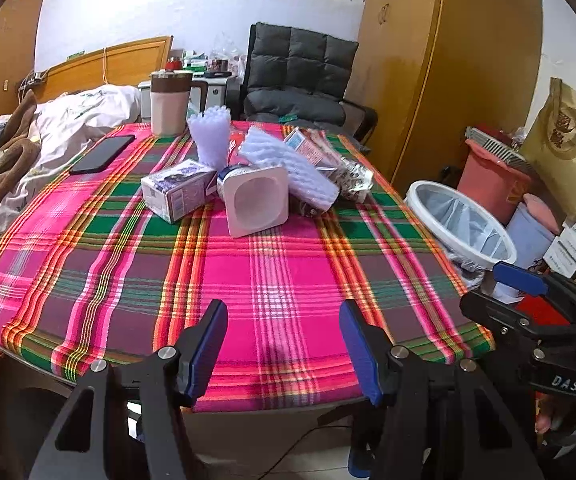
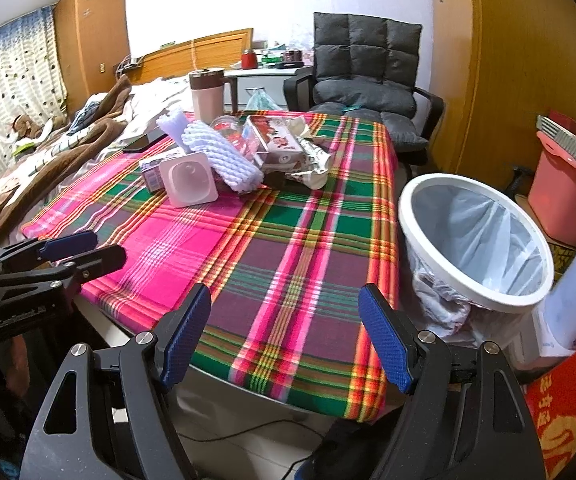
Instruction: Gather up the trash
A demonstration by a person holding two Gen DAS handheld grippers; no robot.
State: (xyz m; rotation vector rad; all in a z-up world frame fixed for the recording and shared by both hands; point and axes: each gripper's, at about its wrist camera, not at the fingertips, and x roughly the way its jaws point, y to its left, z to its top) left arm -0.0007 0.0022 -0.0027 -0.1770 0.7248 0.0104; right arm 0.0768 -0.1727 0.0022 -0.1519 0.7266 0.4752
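Observation:
A heap of trash lies at the far end of the plaid-covered table (image 1: 248,280): a white plastic cup (image 1: 256,200) on its side, a small purple-printed carton (image 1: 178,190), two white foam net sleeves (image 1: 288,168), a red-and-white carton (image 1: 308,148) and a foil wrapper (image 1: 352,180). The right wrist view shows the same cup (image 2: 190,180) and foam sleeve (image 2: 224,152). My left gripper (image 1: 284,312) hangs open over the table's near edge, empty. My right gripper (image 2: 286,294) is open and empty over the near right corner. A white lined trash bin (image 2: 500,303) stands right of the table.
A pink lidded mug (image 1: 168,104) and a black phone (image 1: 102,154) sit at the table's far left. A bed with blankets (image 1: 16,152) borders the left side. Behind the table is a grey padded chair (image 1: 300,76). A pink bucket (image 2: 560,200) and bags crowd the floor by the bin (image 1: 410,200).

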